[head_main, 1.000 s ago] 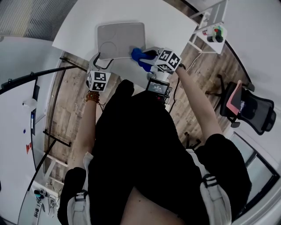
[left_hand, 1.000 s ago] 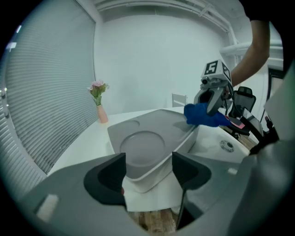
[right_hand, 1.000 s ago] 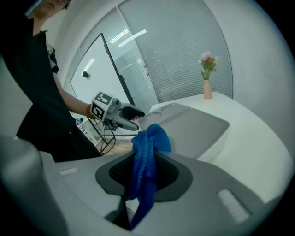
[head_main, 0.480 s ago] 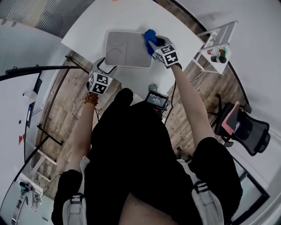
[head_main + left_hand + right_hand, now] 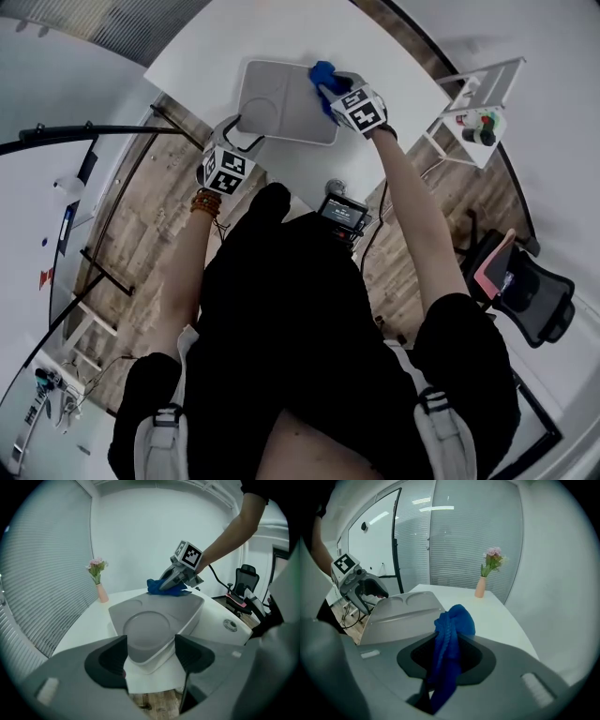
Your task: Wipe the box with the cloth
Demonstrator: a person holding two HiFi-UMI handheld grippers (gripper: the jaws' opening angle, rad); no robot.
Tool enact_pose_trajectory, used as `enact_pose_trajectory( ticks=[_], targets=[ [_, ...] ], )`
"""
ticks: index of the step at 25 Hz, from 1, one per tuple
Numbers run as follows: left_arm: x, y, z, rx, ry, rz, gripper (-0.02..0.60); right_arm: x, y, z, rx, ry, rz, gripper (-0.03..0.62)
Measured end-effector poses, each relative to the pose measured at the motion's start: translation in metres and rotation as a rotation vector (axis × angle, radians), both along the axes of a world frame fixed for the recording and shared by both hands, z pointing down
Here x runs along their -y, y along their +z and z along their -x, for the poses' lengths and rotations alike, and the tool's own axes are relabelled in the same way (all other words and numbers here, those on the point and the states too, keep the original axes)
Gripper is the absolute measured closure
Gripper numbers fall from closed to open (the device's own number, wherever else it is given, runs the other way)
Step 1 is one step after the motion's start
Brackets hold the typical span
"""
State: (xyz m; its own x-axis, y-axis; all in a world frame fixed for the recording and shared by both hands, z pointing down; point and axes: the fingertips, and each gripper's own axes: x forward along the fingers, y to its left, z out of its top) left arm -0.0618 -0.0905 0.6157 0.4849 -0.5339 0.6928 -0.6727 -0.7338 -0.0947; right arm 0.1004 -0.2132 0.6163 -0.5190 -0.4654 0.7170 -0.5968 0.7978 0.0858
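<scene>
Presses cloth (image 5: 452, 620), pinched tight in right gripper (image 5: 447, 656), onto far edge of box (image 5: 154, 620) for wiping; steadies near corner, apparently clamped by left gripper (image 5: 151, 651).

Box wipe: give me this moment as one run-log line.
left gripper: shut on box near corner | right gripper: shut on cloth | cloth: on box far corner

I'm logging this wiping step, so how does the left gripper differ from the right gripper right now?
The left gripper has its jaws wide, set on the near corner of the grey box; the right gripper is shut narrow on a blue cloth. The left gripper sits at the box's near corner, the right gripper at the far corner with the cloth on the box's top. Both are at the same box.
</scene>
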Motion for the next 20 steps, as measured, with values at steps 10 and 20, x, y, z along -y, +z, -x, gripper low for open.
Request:
enact_pose_trajectory(
  ticks=[10, 20],
  targets=[
    [0.000, 0.000, -0.003, 0.003, -0.004, -0.001, 0.156, -0.018, 0.002, 0.013, -0.039, -0.152, 0.061, 0.474],
    [-0.001, -0.001, -0.001, 0.008, -0.002, 0.006, 0.156, -0.057, 0.000, 0.041, -0.045, -0.296, 0.071, 0.477]
  ],
)
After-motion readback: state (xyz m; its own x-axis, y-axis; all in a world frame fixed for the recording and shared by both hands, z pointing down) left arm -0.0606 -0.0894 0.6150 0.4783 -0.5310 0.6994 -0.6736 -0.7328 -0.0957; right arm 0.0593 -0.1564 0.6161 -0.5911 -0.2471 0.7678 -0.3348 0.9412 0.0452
